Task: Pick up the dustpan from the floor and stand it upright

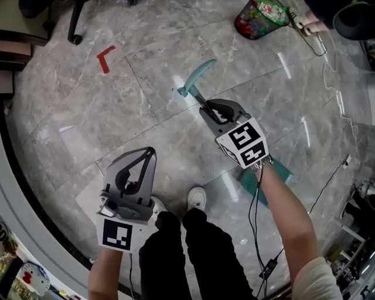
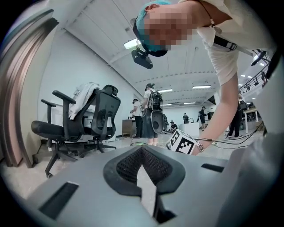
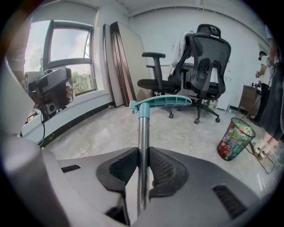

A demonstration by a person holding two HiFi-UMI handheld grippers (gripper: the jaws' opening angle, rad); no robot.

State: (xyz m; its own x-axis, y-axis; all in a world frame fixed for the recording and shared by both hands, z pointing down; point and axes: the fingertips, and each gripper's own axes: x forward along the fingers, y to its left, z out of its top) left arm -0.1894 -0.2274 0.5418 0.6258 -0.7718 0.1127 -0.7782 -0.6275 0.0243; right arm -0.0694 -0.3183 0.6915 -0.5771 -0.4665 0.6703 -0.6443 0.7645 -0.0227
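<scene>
Dustpan: long-shafted and teal. Its pan [image 1: 285,170] shows low beside the person's right forearm, and the shaft slants away to a teal grip [image 1: 197,75] out over the floor [image 1: 82,123]. Whether the pan's edge rests on the floor I cannot tell.
Right hand-held gripper [image 1: 206,110]: clamped on the bare metal shaft [image 3: 143,128] a little below the teal grip, with the pads pinching it from both sides.
Left hand-held gripper [image 1: 149,152]: jaws together at the tips with nothing between them. It is held near the person's left leg, well apart from the dustpan.
Handling: probably light and stiff, a plastic pan on a thin tube. The polished metal looks slippery, so the shaft could twist or slide in the pads, with the pan as the heavier end hanging low.
Where to hold: the present hold high on the shaft suits tipping it upright, though the teal grip would likely give more friction.
Edges: a waste bin [image 1: 261,17] stands beyond the grip, well apart, and office chairs [image 3: 206,62] stand further off. Cables [image 1: 328,179] trail on the floor to the right, and the person's shoes [image 1: 197,197] are near the pan.
Open room: bare marble ahead and to the left, marked only by a red tape corner [image 1: 105,58] — ample, I judge, for setting the pan down flat.
</scene>
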